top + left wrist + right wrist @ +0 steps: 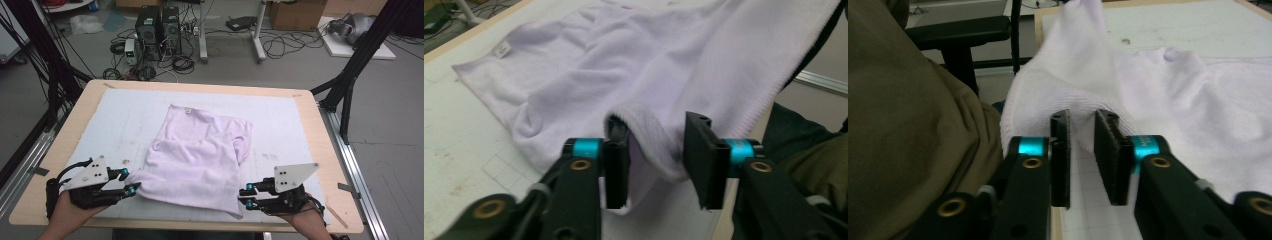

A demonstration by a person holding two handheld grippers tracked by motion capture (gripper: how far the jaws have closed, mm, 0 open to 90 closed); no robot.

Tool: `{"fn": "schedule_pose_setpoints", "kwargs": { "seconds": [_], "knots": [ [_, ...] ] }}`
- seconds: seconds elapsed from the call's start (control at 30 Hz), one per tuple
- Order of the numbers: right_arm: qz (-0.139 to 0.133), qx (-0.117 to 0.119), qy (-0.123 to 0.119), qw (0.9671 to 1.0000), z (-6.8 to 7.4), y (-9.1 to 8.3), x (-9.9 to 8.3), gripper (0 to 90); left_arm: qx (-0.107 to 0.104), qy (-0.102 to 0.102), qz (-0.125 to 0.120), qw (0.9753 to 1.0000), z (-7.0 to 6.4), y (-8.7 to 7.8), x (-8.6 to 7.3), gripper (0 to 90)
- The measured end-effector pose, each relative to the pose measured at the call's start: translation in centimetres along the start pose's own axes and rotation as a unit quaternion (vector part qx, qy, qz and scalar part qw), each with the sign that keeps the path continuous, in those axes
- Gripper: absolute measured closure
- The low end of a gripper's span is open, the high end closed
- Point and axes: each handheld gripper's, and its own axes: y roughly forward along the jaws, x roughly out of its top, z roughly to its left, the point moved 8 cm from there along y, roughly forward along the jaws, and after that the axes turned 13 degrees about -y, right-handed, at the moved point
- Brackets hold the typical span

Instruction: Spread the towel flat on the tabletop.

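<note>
Lying crumpled mid-table, long axis toward upper frame, lavender towel (197,157) with near corners at lower left and lower right, between spread jaws of left tool (131,181) and right tool (248,195), neither clenched.

One towel (192,160), two tongs (131,181)
</note>
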Motion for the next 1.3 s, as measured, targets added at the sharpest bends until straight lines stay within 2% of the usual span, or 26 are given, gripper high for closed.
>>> {"fn": "schedule_pose_setpoints", "kwargs": {
  "seconds": [0.07, 0.1, 0.2, 0.27, 0.37, 0.43, 0.47, 0.5, 0.53, 0.6, 0.67, 0.7, 0.73, 0.77, 0.9, 1.03, 1.1, 1.13, 1.17, 1.23, 1.3],
  "knots": [
    [0.019, -0.025, 0.002, 0.9995, -1.1, 0.0, -0.9, 70.9, -0.003, -0.003, 0.007, 1.0, 0.5, 1.0, -0.2, 54.2],
    [0.032, -0.035, 0.013, 0.9988, -1.8, 0.3, -1.6, 70.5, 0.002, 0.001, 0.011, 0.9999, 0.8, 1.5, -0.4, 51.9],
    [0.056, -0.054, 0.028, 0.9966, -3.9, 1.9, -4.0, 66.6, 0.005, 0.002, 0.014, 0.9999, 1.9, 3.3, -1.1, 49.4],
    [0.065, -0.058, 0.039, 0.9955, -5.0, 3.2, -5.7, 63.5, 0.009, -0.005, 0.024, 0.9997, 2.8, 4.8, -1.8, 49.8],
    [0.097, -0.061, 0.068, 0.991, -6.3, 5.0, -8.6, 59.9, 0.003, -0.015, 0.049, 0.9987, 4.0, 7.0, -3.0, 51.6],
    [0.113, -0.058, 0.082, 0.9885, -6.6, 5.8, -10.0, 59.8, -0.002, -0.016, 0.069, 0.9975, 4.6, 8.3, -3.8, 52.9],
    [0.116, -0.058, 0.082, 0.9882, -6.7, 6.1, -10.3, 59.7, -0.003, -0.016, 0.079, 0.9967, 4.8, 8.9, -4.2, 53.8],
    [0.118, -0.06, 0.081, 0.9879, -6.8, 6.5, -10.6, 59.8, -0.011, -0.018, 0.086, 0.9961, 4.8, 9.4, -4.6, 56.4],
    [0.122, -0.058, 0.085, 0.9872, -6.7, 6.7, -10.8, 60.6, -0.024, -0.011, 0.104, 0.9942, 4.7, 10.0, -5.1, 63.3],
    [0.13, -0.054, 0.085, 0.9865, -6.6, 7.5, -11.2, 66.5, -0.045, -0.017, 0.099, 0.994, 4.3, 10.2, -5.1, 77.4],
    [0.124, -0.058, 0.073, 0.9879, -6.6, 7.7, -11.1, 78.9, -0.035, -0.013, 0.112, 0.9931, 4.1, 10.0, -5.0, 84.1],
    [0.122, -0.05, 0.077, 0.9883, -6.5, 7.8, -11.0, 84.6, -0.034, -0.014, 0.112, 0.993, 4.0, 9.8, -5.0, 85.0],
    [0.122, -0.047, 0.078, 0.9883, -6.4, 7.8, -10.9, 86.7, -0.03, -0.007, 0.112, 0.9932, 3.9, 9.4, -4.9, 85.5],
    [0.126, -0.048, 0.074, 0.9881, -6.4, 7.7, -10.8, 87.2, -0.027, 0.001, 0.113, 0.9932, 3.9, 8.8, -4.8, 85.6],
    [0.095, -0.049, 0.063, 0.9923, -5.6, 6.4, -9.2, 87.6, -0.017, 0.011, 0.092, 0.9956, 3.2, 5.5, -4.4, 85.9],
    [0.078, -0.046, 0.037, 0.9952, -3.7, 4.4, -6.9, 87.6, -0.002, 0.024, 0.065, 0.9976, 1.7, 1.7, -3.7, 85.9],
    [0.062, -0.035, 0.028, 0.9971, -2.4, 3.3, -5.4, 87.6, -0.012, 0.03, 0.049, 0.9982, 0.4, 0.2, -3.3, 85.6],
    [0.051, -0.024, 0.021, 0.9982, -1.8, 2.8, -4.6, 87.3, -0.015, 0.046, 0.046, 0.9978, -0.2, -0.4, -3.1, 84.7],
    [0.043, -0.013, 0.012, 0.9989, -1.2, 2.2, -3.9, 86.3, -0.014, 0.052, 0.036, 0.9979, -0.7, -0.7, -2.9, 81.1],
    [0.031, -0.028, 0.006, 0.9991, -1.1, 1.3, -3.0, 79.4, -0.017, 0.057, 0.028, 0.9978, -1.2, -0.8, -2.5, 63.8],
    [0.028, -0.043, 0.017, 0.9985, -2.1, 1.0, -3.3, 72.8, -0.015, 0.062, 0.026, 0.9976, -0.7, 0.0, -2.2, 59.7]
  ]
}}
